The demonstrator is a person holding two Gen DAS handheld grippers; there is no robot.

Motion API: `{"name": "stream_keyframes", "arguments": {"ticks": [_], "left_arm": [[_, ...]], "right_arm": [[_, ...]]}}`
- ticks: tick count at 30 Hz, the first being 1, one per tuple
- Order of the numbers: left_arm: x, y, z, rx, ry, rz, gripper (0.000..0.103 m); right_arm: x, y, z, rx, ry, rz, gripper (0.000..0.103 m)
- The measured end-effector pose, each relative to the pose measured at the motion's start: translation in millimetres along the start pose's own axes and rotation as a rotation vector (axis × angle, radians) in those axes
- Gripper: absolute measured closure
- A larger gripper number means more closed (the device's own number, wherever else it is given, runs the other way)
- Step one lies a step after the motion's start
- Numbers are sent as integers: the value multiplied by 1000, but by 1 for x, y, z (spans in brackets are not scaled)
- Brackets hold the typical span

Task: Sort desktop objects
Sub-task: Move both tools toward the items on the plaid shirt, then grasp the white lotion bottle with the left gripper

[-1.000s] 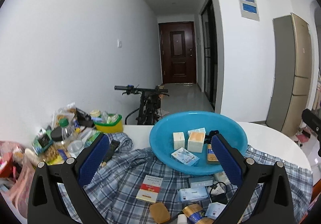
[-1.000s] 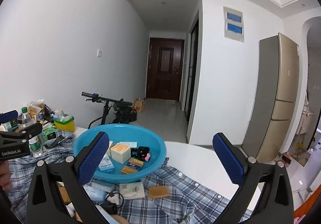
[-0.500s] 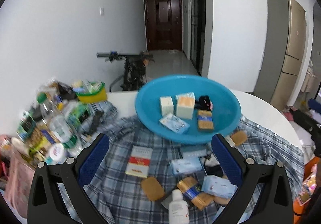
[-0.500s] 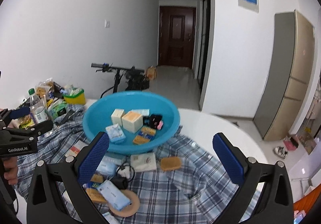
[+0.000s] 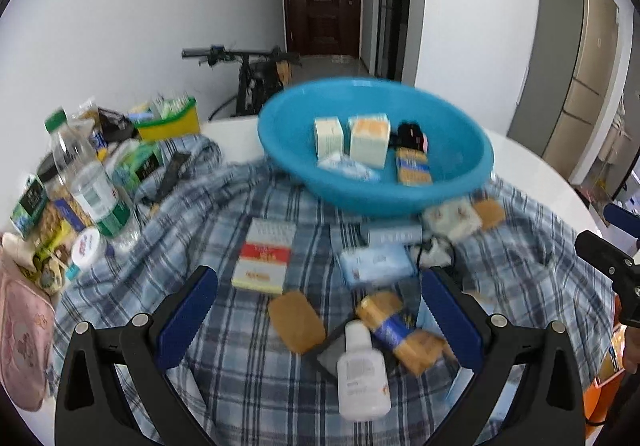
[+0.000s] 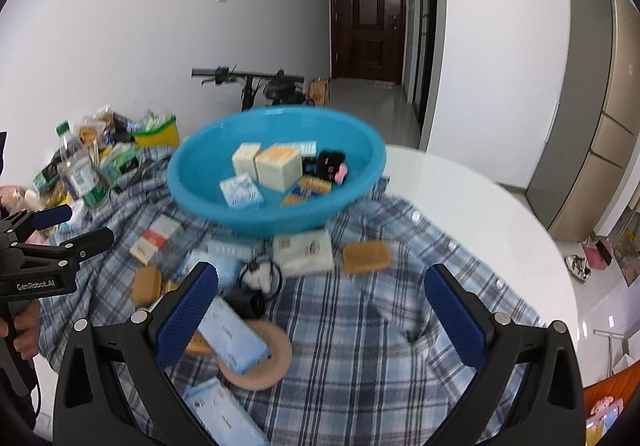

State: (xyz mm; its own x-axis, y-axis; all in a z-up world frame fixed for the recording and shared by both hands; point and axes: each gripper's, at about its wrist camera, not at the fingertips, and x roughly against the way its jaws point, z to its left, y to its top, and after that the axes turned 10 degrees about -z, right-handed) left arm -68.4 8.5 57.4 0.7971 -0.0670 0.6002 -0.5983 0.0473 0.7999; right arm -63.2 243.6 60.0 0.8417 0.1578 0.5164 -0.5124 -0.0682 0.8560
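A blue basin (image 5: 460, 182) (image 6: 200, 202) sits on a plaid cloth (image 5: 192, 242) and holds small boxes, a biscuit pack and a black item. In front of it lie a red-and-white box (image 5: 264, 256), a brown soap-like bar (image 5: 297, 320), a white bottle (image 5: 362, 374), a yellow-blue pack (image 5: 394, 330) and pale blue packets (image 6: 232, 336). My left gripper (image 5: 318, 316) is open above these loose items. My right gripper (image 6: 320, 312) is open over the cloth, right of a wooden ring (image 6: 276, 362). Nothing is between either pair of fingers.
A water bottle (image 5: 94, 186), snack packs and a yellow-green box (image 5: 168, 118) crowd the table's left side. A pink pouch (image 5: 22, 342) lies at the left edge. Bare white tabletop (image 6: 480, 206) extends right. A bicycle (image 6: 256, 86) stands behind the table.
Both grippers have tilted down and moved in over the cloth, so the loose items now fill the lower view. Both stay open.
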Motion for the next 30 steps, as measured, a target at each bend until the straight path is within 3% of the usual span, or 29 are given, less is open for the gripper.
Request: {"name": "stream_keyframes", "arguments": {"ticks": [20,30], "left_arm": [[-9,-84,-11,-23,-51,193,0],[-20,-92,-12,-10,-82,220,2]], "right_arm": [[-1,-70,2,-40,16,126,2],[-10,-85,9,-32,31,171,3]]}}
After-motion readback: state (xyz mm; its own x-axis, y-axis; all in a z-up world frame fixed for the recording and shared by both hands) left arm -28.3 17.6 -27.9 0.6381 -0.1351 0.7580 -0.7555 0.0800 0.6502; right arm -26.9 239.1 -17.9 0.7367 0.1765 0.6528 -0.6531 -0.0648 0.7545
